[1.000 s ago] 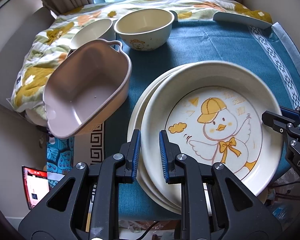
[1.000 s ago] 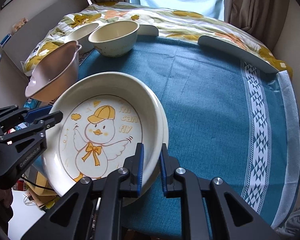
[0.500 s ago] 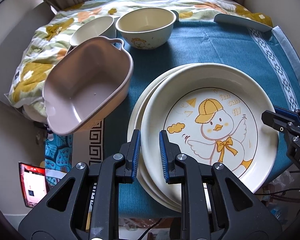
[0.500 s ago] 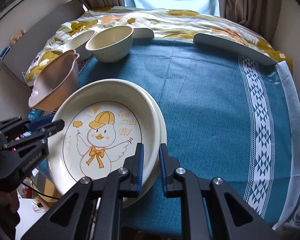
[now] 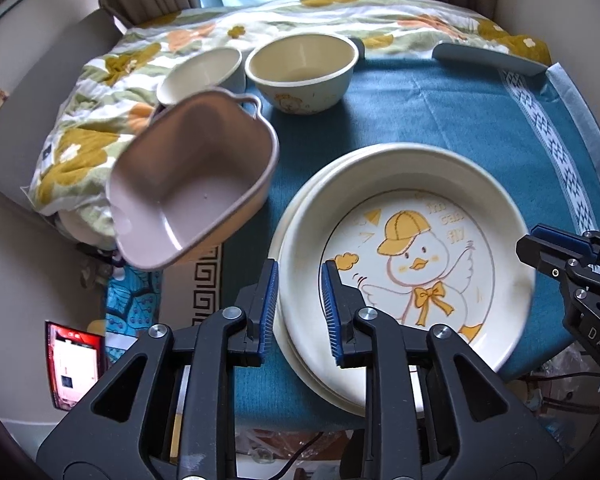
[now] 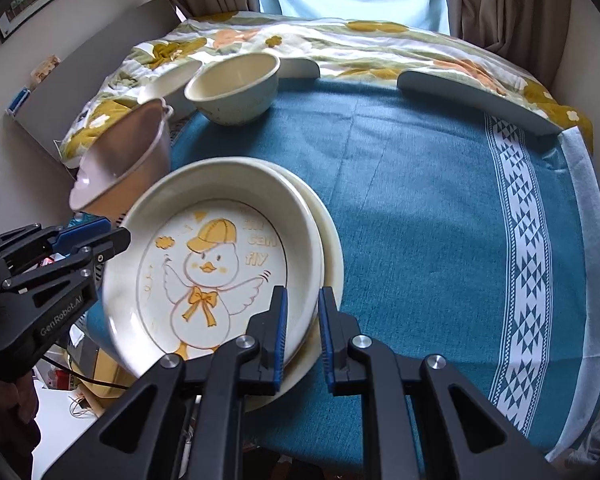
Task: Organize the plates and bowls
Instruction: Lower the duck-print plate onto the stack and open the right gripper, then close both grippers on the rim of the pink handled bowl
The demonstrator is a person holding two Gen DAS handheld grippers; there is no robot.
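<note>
A cream duck-print plate (image 5: pixel 412 256) (image 6: pixel 216 264) lies on top of plain cream plates (image 5: pixel 300 364) (image 6: pixel 330 240) at the near edge of the blue tablecloth. My left gripper (image 5: pixel 298 300) straddles the stack's left rim, its jaws a plate's rim apart. My right gripper (image 6: pixel 302 328) straddles the right rim the same way; whether the pads press the rims is not clear. A cream bowl (image 5: pixel 302 72) (image 6: pixel 234 88) and a smaller cream bowl (image 5: pixel 202 74) (image 6: pixel 168 82) stand at the back left.
A pinkish-brown handled tub (image 5: pixel 188 184) (image 6: pixel 120 160) tilts off the table's left edge, close to the plates. Two grey-blue curved pieces (image 6: pixel 476 96) lie at the back. A floral blanket (image 5: pixel 100 120) lies beyond. The tablecloth (image 6: pixel 440 200) stretches to the right.
The plate stack and both grippers have shifted away from the near table edge, toward the table's middle. The duck plate has slid slightly on the plates below.
</note>
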